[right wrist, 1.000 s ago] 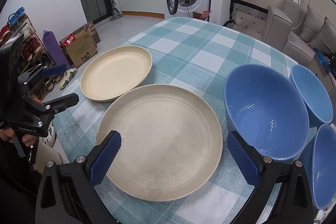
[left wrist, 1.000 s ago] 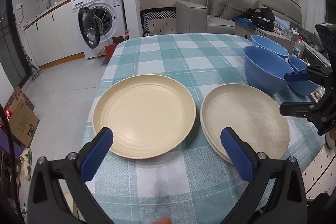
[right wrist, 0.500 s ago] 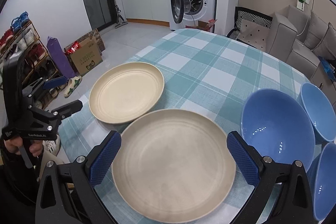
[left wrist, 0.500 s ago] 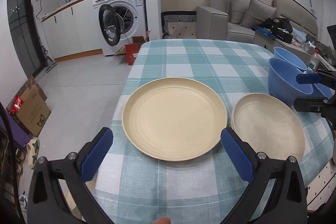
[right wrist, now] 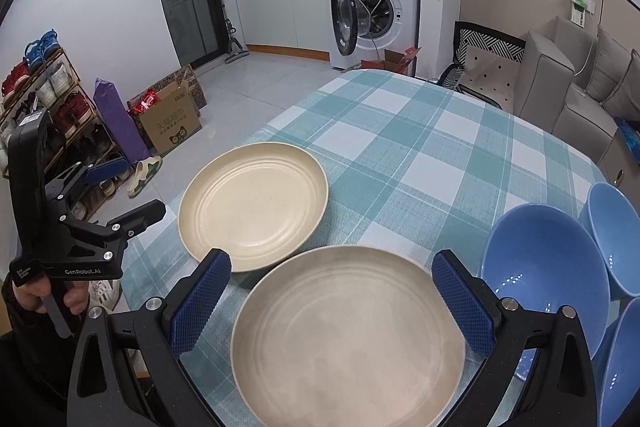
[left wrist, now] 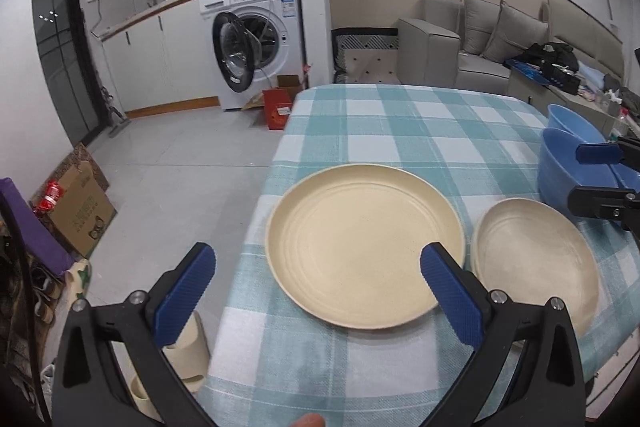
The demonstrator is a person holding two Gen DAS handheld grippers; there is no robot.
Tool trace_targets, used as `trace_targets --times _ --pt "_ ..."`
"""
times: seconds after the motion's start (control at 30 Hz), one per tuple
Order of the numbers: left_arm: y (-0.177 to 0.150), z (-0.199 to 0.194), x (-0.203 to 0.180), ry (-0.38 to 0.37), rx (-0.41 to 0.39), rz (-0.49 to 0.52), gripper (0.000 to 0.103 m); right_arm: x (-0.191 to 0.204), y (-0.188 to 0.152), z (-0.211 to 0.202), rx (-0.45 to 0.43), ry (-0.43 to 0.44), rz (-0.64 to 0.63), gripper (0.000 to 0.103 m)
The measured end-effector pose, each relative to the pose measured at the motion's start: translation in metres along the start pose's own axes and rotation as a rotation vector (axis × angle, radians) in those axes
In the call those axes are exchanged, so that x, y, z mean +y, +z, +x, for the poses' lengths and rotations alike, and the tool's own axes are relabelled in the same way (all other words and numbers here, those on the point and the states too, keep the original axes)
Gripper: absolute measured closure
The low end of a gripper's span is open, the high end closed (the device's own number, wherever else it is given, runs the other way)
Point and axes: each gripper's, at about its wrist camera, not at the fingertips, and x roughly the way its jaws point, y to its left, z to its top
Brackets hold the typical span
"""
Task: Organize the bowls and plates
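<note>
Backing off from plates (left wrist: 364, 251): both left tongs (left wrist: 316, 291) and right tongs (right wrist: 332, 295) wide open, empty; plates unmoved.

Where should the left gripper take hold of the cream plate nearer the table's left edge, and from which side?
Grip the left plate by its raised rim on the near-left arc, coming in low from the table edge. It lies flat, so only the rim offers a pinch, and the other plate crowds its right side. The left gripper is open.
</note>
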Motion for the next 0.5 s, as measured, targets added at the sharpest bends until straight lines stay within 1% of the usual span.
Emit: trace_targets --times 0.3,0.5 --pt "0.001 0.005 0.011 0.031 -0.008 -0.016 0.0 0.005 0.015 0.018 0.001 0.007 0.007 0.001" --pt "-0.001 0.012 0.019 0.026 -0.002 -0.049 0.0 0.009 0.023 0.03 0.009 0.013 0.002 0.001"
